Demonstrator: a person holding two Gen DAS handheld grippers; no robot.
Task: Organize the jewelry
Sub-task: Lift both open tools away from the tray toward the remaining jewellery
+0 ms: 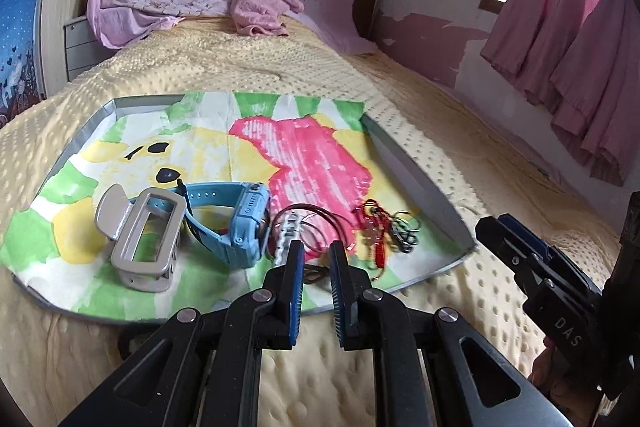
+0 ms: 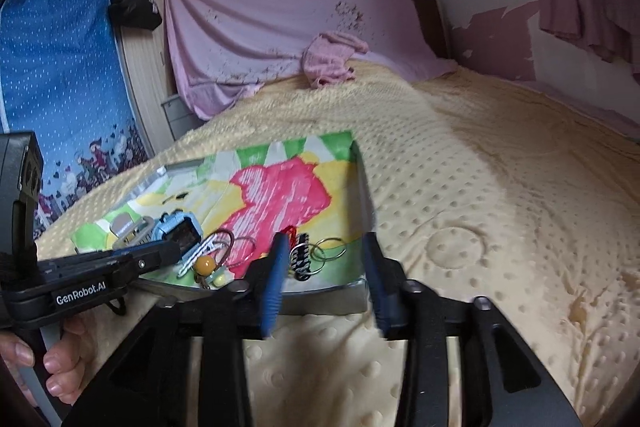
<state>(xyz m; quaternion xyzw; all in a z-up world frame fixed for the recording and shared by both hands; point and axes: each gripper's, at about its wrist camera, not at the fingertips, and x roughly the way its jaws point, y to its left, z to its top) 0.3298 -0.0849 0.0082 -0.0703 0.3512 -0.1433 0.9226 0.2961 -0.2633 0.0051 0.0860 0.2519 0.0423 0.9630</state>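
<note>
Left gripper (image 1: 317,259) slightly parted; right gripper (image 2: 326,251) apparently wider apart.

Two sets of black tongs on angular black linkage arms with triangular cut-outs and round silver pivot screws. Left tongs (image 1: 317,269): blue ribbed pads (image 1: 297,291) lining the inner faces. Right tongs (image 2: 326,269): the same blue ribbed lining. White lettering "GenRobot.AI" and "DAS" on the black bodies. Bare fingers (image 2: 54,361) with short pale nails at 8 o'clock in the right wrist view.
</note>
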